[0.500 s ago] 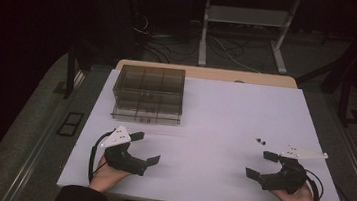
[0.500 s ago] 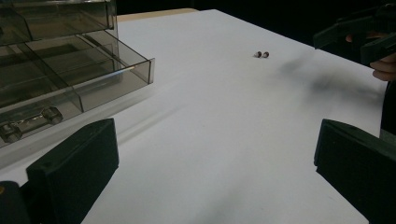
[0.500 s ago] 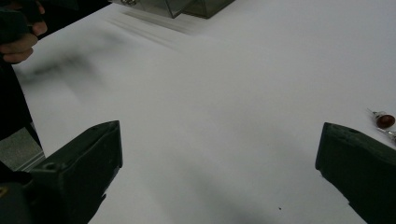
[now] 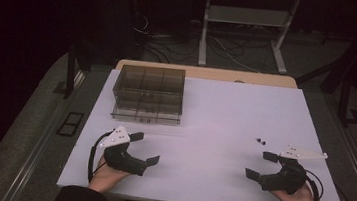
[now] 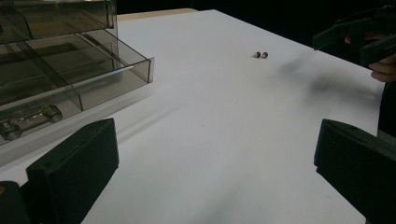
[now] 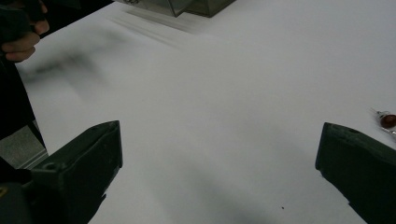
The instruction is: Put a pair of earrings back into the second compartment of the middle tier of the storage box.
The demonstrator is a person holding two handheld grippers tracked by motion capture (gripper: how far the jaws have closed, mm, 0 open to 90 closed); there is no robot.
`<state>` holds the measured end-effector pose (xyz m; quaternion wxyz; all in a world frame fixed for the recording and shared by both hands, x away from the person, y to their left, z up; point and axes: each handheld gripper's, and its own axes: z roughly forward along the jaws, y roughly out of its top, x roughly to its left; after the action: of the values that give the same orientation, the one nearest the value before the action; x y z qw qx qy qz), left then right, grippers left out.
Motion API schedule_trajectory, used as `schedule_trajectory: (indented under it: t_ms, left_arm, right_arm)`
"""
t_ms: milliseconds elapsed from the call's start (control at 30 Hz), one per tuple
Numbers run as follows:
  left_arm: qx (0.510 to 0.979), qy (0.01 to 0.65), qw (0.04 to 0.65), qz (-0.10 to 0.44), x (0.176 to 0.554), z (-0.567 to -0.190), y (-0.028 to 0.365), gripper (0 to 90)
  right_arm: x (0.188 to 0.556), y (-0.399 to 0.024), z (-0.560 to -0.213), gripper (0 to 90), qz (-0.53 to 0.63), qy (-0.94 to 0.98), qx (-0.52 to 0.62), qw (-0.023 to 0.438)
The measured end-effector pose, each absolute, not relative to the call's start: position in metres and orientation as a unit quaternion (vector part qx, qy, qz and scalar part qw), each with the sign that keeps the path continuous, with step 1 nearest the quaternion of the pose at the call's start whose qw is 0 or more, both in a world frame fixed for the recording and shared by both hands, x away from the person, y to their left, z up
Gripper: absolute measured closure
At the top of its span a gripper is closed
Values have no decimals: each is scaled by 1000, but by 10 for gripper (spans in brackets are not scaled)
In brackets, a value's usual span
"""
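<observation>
High view, both claws low, facing inward, left claw, right claw

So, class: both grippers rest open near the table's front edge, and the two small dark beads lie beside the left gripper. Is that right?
Not quite. The two small dark beads lie beside the right gripper, not the left gripper, as the high view shows. The rest holds: both grippers are open near the table's front edge.
</observation>
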<state>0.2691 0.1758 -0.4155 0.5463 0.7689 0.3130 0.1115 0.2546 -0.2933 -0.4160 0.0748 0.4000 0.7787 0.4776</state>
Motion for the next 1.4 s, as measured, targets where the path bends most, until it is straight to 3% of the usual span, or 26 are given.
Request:
schedule_trajectory:
  t_ms: [833, 1400]
  left_arm:
    - [762, 323, 550, 110, 269, -415, 180, 0]
    - [758, 330, 553, 105, 269, -416, 181, 0]
  right_arm:
    - [253, -299, -398, 2, 446, 798, 397, 84]
    - [273, -319, -385, 2, 413, 813, 400, 89]
